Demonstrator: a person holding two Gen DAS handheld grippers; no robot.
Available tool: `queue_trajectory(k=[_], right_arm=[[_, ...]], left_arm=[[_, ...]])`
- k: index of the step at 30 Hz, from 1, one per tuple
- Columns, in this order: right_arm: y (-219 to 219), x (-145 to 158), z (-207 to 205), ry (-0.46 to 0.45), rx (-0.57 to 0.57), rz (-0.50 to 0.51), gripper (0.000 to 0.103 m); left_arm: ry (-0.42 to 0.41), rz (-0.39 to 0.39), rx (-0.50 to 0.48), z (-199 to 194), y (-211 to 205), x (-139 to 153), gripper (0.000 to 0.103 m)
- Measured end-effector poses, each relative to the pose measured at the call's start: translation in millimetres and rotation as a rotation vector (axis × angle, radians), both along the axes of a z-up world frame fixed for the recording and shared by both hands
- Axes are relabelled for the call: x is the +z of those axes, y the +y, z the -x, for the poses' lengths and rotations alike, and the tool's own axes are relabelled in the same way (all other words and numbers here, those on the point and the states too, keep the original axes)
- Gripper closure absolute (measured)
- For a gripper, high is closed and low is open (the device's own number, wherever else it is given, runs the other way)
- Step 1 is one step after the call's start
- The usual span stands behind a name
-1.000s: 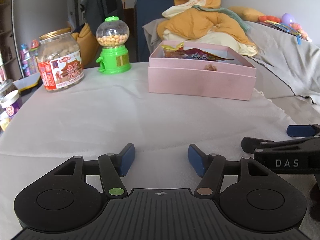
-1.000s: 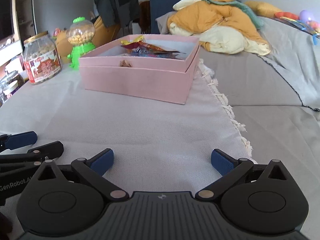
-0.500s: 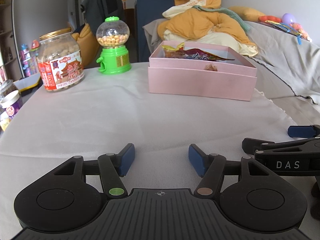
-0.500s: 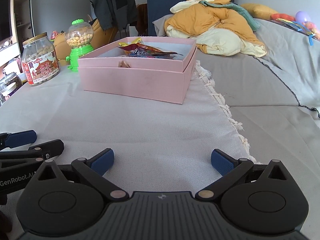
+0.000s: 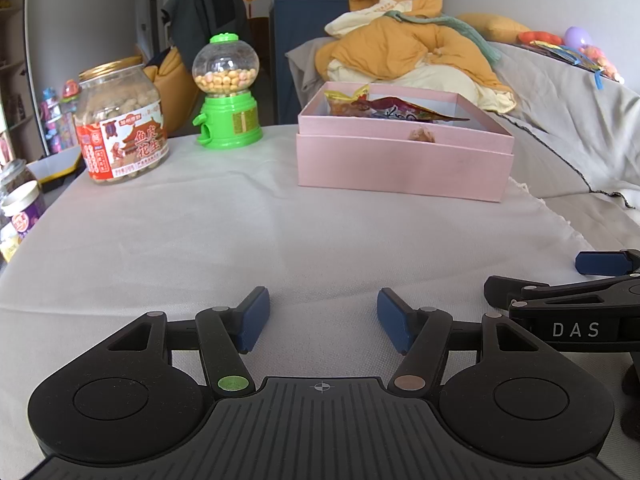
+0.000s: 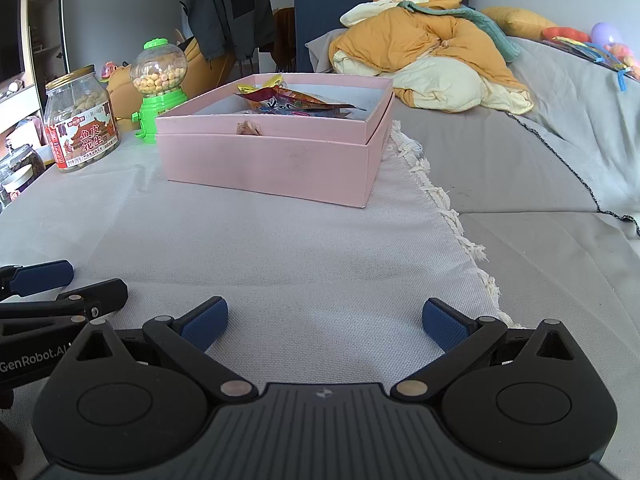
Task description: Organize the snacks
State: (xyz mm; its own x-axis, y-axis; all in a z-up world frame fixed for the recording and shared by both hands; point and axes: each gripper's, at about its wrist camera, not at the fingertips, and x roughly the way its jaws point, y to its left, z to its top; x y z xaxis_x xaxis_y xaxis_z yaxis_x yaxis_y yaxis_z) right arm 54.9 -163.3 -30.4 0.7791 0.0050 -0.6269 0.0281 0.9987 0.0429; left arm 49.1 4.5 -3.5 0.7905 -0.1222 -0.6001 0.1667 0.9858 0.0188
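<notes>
Both hand-held grippers, left and right, gape empty; pink snack box, peanut jar, gumball dispenser stand beyond, nothing between.

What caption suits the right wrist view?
Open right gripper over the cloth, facing a pink box of snack packets.

Left gripper sits low over the cloth-covered table, jaws apart w/ nothing btwn them. Right gripper pokes in at near right edge. Far centre-right: pink box, open, w/ snack packets inside. Far left: peanut jar, upright; green candy dispenser just right of it.
</notes>
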Motion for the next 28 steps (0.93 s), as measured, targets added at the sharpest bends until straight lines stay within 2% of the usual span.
queue_trajectory(k=[21, 28], right_arm=[[0.4, 0.0, -0.1, 0.000, 0.000, 0.001, 0.000], [0.1, 0.0, -0.1, 0.000, 0.000, 0.001, 0.000]], left_arm=[[-0.002, -0.015, 0.007, 3.8, -6.1, 0.5, 0.038], [0.000, 0.005, 0.005, 2.5, -1.3, 0.8, 0.038]])
